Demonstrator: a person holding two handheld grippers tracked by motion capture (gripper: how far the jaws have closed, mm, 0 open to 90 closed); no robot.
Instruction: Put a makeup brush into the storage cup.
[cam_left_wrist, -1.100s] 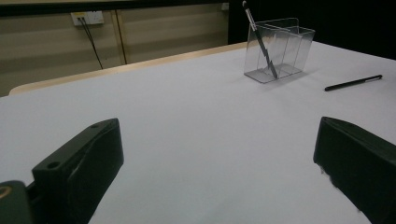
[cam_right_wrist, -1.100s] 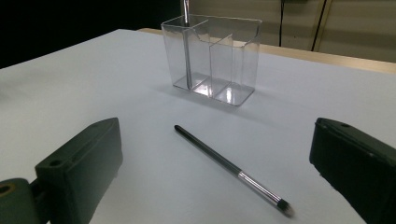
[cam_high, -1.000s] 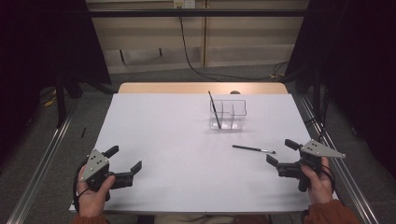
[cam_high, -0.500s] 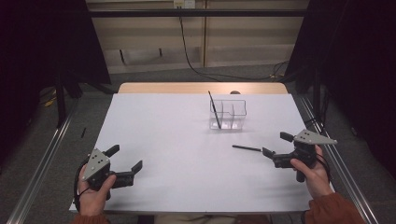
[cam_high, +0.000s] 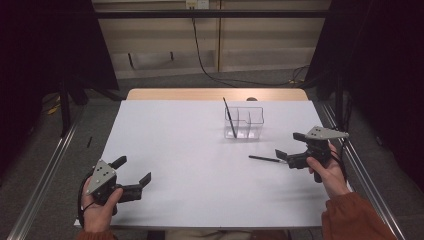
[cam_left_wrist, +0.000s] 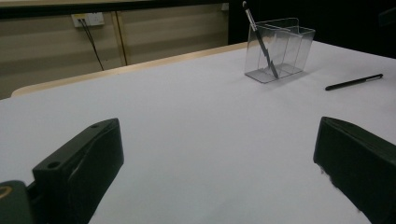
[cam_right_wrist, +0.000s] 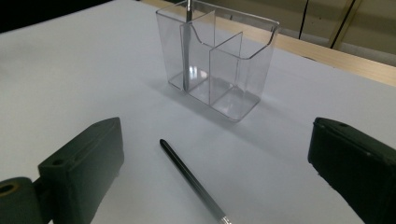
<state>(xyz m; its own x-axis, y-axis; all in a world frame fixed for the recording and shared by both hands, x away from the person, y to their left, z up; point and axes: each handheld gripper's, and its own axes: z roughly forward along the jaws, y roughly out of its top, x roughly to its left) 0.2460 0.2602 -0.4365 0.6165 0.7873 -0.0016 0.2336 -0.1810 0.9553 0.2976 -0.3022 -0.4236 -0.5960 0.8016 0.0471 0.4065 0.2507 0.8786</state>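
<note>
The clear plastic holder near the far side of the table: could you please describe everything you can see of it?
The clear plastic holder is a see-through box, open on top, with inner walls dividing it into compartments and a scooped front rim. It stands upright on the white table, towards the far edge and right of centre. One dark pen leans in its left compartment, its top sticking out above the rim. A second pen lies flat on the table nearby, apart from it. Neither hand-held gripper touches it.

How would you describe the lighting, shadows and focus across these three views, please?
High view: white table evenly lit, surroundings dark. Right gripper view: clear holder sharp, casting a soft shadow; the near right tool is softer. Left gripper view: dimmer, left tool blurred.
</note>
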